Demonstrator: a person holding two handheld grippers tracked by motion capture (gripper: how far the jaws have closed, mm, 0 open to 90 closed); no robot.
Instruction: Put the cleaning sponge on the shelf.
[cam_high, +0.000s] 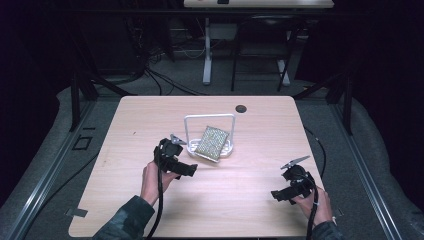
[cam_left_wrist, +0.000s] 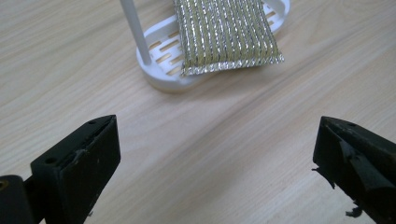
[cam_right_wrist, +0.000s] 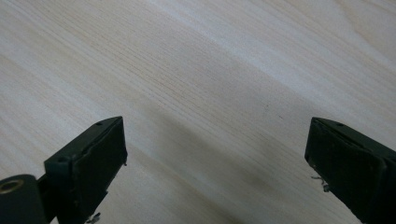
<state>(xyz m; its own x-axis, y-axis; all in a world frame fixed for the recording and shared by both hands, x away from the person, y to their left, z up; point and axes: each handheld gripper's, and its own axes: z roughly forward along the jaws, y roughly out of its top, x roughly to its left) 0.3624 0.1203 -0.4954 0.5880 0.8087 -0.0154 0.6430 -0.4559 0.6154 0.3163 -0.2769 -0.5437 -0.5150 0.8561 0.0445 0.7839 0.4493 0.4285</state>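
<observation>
A: From the high view, where do things stand?

B: The scouring sponge (cam_high: 212, 142) lies tilted in the white rack (cam_high: 186, 131), leaning over the rack's near rim, near the middle of the table (cam_high: 125, 200). The left gripper (cam_high: 176, 152) sits just beside the rack on its left, apart from it. The right gripper (cam_high: 290, 187) rests well away from the rack, toward the table's near right corner.

A: And the left gripper view?

B: Its jaws stand wide apart with nothing between them, only bare wood. Ahead, the sponge (cam_left_wrist: 226, 35) overhangs the rack's (cam_left_wrist: 161, 77) base, its lower short edge free of the tabletop side. Its long axis seems to run from that near edge up and away, across the slats; the glittery broad face looks toward the camera.

A: So how would you take it?

B: I'd judge it best to come in along that long axis and close across the narrow width at the overhanging end, staying clear of the rack's upright post.

A: The right gripper view?

B: Jaws spread wide, empty, over plain table (cam_right_wrist: 210, 70).
</observation>
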